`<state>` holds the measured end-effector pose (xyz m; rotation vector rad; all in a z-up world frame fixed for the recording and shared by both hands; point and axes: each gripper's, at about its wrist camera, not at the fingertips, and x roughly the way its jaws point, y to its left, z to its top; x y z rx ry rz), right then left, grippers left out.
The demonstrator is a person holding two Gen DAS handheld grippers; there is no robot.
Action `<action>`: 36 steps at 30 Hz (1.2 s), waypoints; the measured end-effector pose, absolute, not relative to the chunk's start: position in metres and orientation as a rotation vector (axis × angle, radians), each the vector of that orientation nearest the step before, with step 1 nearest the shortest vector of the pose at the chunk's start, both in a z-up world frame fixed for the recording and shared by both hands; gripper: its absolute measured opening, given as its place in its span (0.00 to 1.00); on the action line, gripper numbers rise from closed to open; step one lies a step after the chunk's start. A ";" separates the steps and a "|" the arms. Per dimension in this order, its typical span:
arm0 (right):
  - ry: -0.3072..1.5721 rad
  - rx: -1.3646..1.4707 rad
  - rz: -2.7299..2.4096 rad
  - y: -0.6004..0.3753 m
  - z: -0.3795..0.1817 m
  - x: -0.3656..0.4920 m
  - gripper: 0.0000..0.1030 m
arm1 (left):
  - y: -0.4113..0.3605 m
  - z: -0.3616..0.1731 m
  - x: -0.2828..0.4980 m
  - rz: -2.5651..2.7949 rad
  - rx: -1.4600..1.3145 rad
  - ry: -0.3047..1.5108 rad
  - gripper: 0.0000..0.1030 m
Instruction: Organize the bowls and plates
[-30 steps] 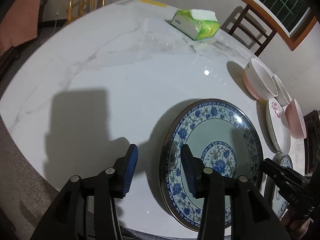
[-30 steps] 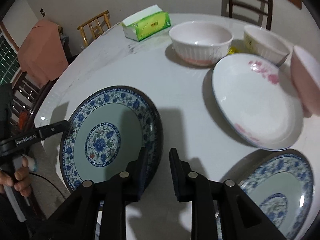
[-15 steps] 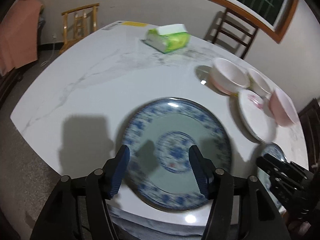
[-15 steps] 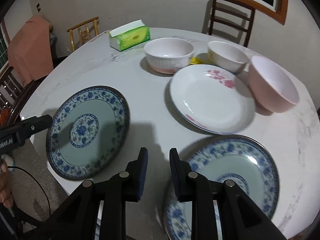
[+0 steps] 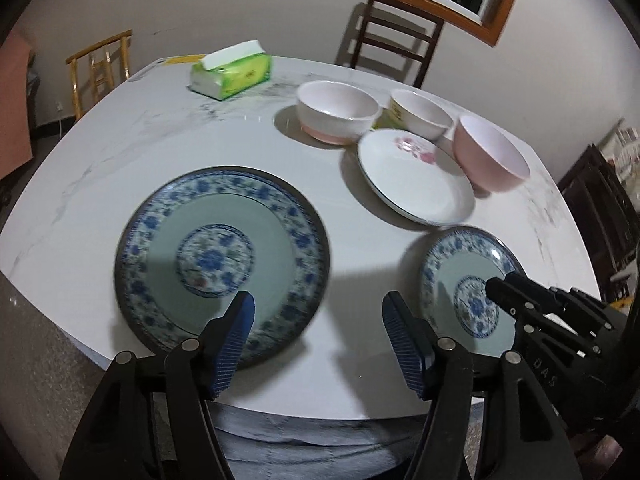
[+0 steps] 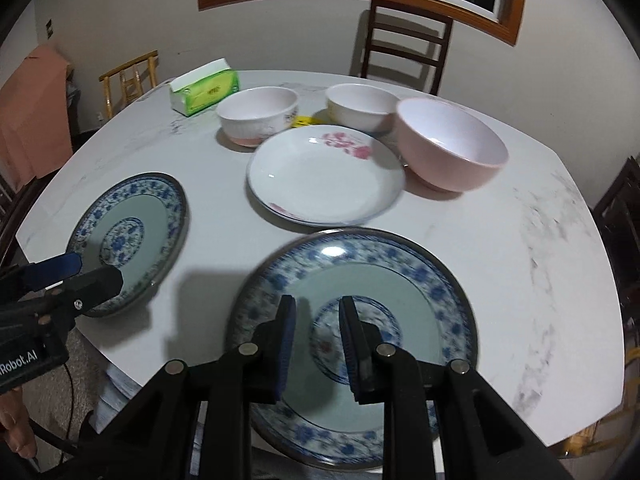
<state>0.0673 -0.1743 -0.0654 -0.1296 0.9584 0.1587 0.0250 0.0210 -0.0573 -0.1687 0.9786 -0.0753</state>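
white "robot.ai" marks the left tongs (image 5: 318,338), opening empty; right tongs (image 6: 316,344) narrowly parted, empty.

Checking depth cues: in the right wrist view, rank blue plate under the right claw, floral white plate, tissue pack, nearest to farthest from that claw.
1. Blue plate, directly beneath the right claw.
2. Floral white plate, mid-table ahead.
3. Tissue pack, far left edge.

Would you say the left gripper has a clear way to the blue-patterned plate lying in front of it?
Probably yes. The left gripper hangs above the near rim of the blue-patterned plate, its jaws, which have just been opening, apart with nothing between them. No dish covers the plate, and the right gripper is over the other blue plate.
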 end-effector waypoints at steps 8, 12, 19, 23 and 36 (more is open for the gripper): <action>0.968 -0.119 0.100 -0.208 -0.073 0.058 0.22 | -0.007 -0.066 0.022 -0.114 -0.159 1.003 0.61; 0.969 -0.110 0.079 -0.225 -0.075 0.056 0.22 | -0.020 -0.068 0.019 -0.137 -0.147 1.009 0.61; 0.981 0.006 0.125 -0.269 -0.077 0.055 0.22 | -0.033 -0.072 0.020 -0.186 -0.175 1.010 0.61; 0.996 0.068 0.174 -0.293 -0.081 0.057 0.22 | -0.037 -0.077 0.023 -0.235 -0.217 1.032 0.61; 1.086 0.344 0.373 -0.346 -0.117 0.073 0.22 | -0.045 -0.092 0.040 -0.379 -0.292 1.071 0.60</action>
